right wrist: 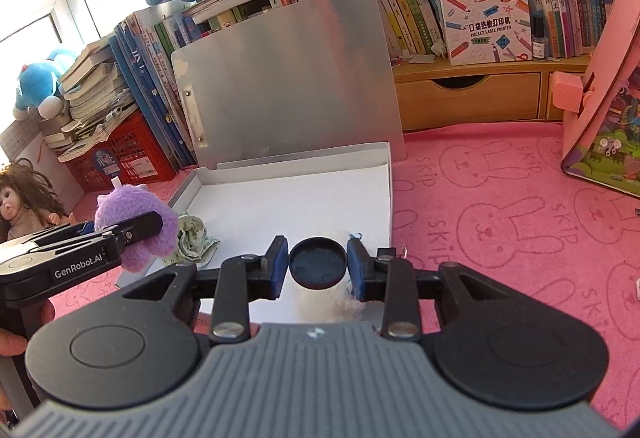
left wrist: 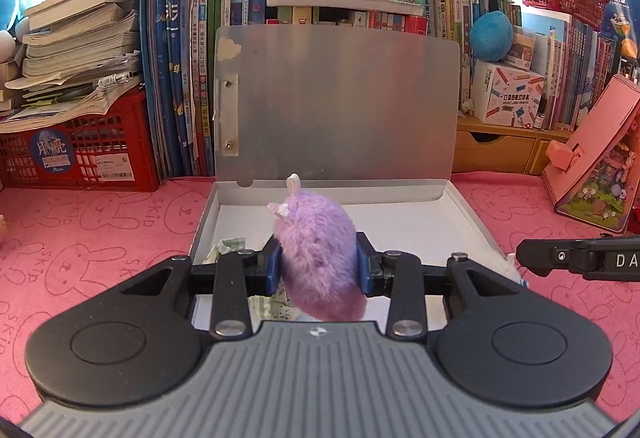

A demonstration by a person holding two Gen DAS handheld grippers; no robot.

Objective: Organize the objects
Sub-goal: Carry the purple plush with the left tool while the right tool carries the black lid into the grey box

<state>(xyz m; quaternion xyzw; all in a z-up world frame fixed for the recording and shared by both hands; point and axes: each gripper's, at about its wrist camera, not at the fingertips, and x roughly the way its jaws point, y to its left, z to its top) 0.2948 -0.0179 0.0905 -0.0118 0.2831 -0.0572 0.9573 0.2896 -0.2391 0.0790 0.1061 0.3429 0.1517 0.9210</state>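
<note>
We are holding two things over one open white box [right wrist: 384,173] on the pink table [right wrist: 500,197]: one purple plush toy [left wrist: 320,258], which our left gripper [left wrist: 319,265] is clenching between its blue pads, and one black round lid [right wrist: 318,264], which our right gripper [right wrist: 318,266] is clenching at its two sides. Both grippers are pointing forward and somewhat downward, side by side, the left one above the box's near left corner and the right one above its near edge. Inside the box one crumpled green cloth [right wrist: 192,240] is lying near the left wall, and something white and fluffy [right wrist: 324,304] is lying under the lid.
</note>
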